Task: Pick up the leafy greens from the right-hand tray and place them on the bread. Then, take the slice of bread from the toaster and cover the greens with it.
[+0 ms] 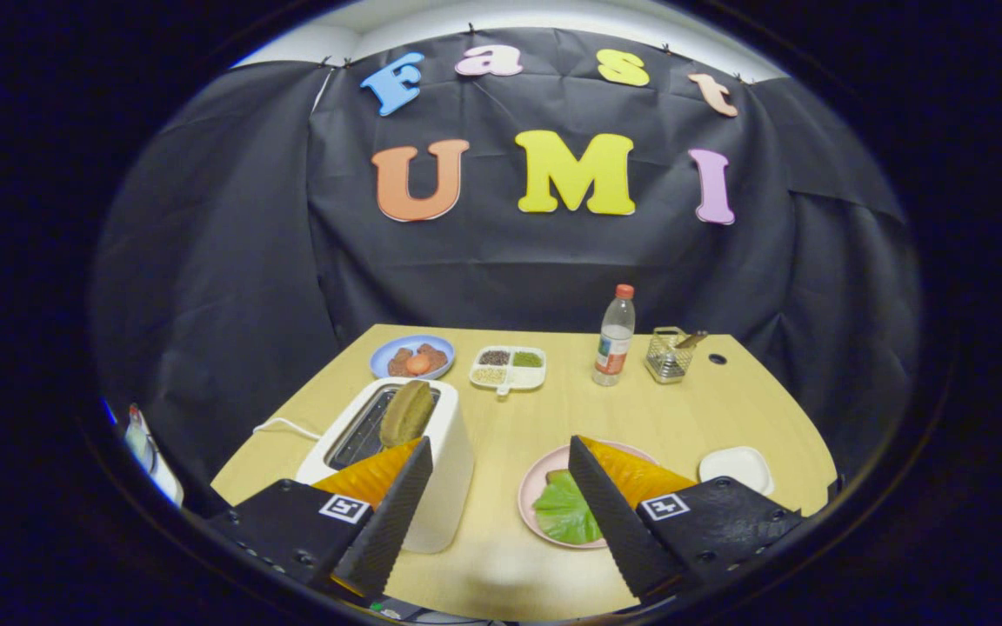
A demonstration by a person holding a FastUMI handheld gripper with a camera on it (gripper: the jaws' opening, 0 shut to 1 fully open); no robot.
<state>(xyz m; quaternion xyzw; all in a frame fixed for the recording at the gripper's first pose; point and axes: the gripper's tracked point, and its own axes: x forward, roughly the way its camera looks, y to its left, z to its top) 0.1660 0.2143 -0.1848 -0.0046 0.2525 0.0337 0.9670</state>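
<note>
We are holding the tongs [497, 496] spread wide and empty above the bench [544, 417]. The greens [566, 509] seem already laid on the pink plate [529, 496]; the bread slice [407, 411] is standing in the toaster [449, 461], light, stiff and crumbly, so we are planning to pinch its top edge gently.

Even overhead light illuminates the surface [510, 417] brightly; the dark cloth wall [231, 261] reads dim. Fisheye distortion curves the far and side edges. Focus is sharp centrally, softer near the tool [501, 504], whose fingers stand apart, holding nothing.
</note>
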